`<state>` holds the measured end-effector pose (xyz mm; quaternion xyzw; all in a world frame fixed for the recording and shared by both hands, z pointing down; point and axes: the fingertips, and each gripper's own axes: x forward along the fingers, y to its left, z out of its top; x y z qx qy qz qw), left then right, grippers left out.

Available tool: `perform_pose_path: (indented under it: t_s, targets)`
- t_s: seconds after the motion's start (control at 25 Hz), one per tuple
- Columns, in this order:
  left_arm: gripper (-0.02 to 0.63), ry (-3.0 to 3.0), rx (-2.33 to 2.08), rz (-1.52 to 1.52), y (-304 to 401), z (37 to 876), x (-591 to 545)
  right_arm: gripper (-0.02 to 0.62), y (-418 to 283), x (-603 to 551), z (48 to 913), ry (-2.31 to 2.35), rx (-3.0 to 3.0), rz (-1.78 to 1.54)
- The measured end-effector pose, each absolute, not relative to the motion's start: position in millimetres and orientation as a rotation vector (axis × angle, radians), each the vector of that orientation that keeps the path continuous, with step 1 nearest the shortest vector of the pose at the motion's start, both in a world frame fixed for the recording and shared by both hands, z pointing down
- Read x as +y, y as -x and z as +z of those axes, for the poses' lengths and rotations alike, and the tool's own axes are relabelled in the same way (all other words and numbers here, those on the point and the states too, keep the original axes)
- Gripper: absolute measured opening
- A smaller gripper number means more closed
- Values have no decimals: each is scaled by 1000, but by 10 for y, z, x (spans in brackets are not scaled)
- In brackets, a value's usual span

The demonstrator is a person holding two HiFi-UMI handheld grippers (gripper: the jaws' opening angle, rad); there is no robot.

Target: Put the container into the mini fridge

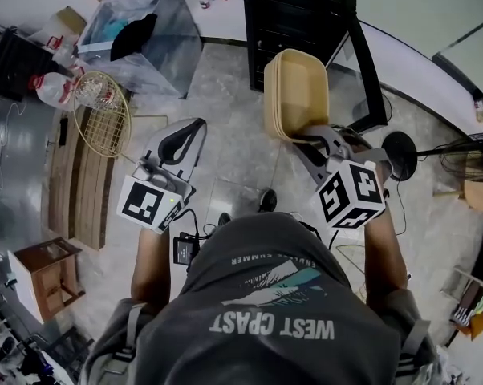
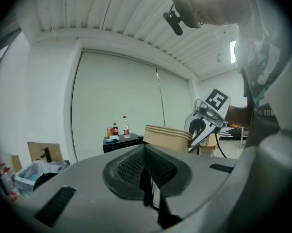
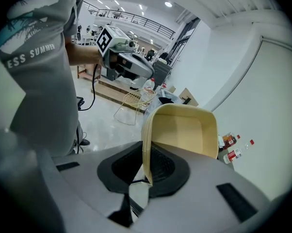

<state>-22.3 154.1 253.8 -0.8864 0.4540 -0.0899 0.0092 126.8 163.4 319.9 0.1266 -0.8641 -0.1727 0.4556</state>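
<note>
A beige, open-topped container (image 1: 296, 95) hangs on its side in the air, and my right gripper (image 1: 307, 140) is shut on its rim. In the right gripper view the rim (image 3: 146, 152) runs between the two pads. The black mini fridge (image 1: 299, 18) stands just beyond the container, with a black panel (image 1: 365, 66) standing out from it at the right. My left gripper (image 1: 185, 135) is held to the left over the floor, shut with nothing in it. From the left gripper view the container (image 2: 168, 135) and the right gripper (image 2: 197, 135) show to the right of the fridge (image 2: 121, 142).
Bottles (image 2: 121, 129) stand on the fridge's top. A clear plastic bin (image 1: 141, 38) with a black cloth sits at the far left, a wire basket (image 1: 105, 115) nearer. Wooden planks (image 1: 81, 183) and a small wooden stool (image 1: 49, 271) lie left. A round black stand base (image 1: 399, 152) is at the right.
</note>
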Motion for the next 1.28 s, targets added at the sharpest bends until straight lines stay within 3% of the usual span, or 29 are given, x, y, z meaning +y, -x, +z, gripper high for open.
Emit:
perform_pose_path:
  t_s: [0.64, 1.28]
  targets:
    - [16, 2781, 1441, -322, 98, 2650, 1325, 48, -1397, 1416, 3328, -280, -2149, -392]
    - [17, 2921, 1139, -252, 187, 2745, 130, 48, -1170, 621, 3395, -473, -2066, -270]
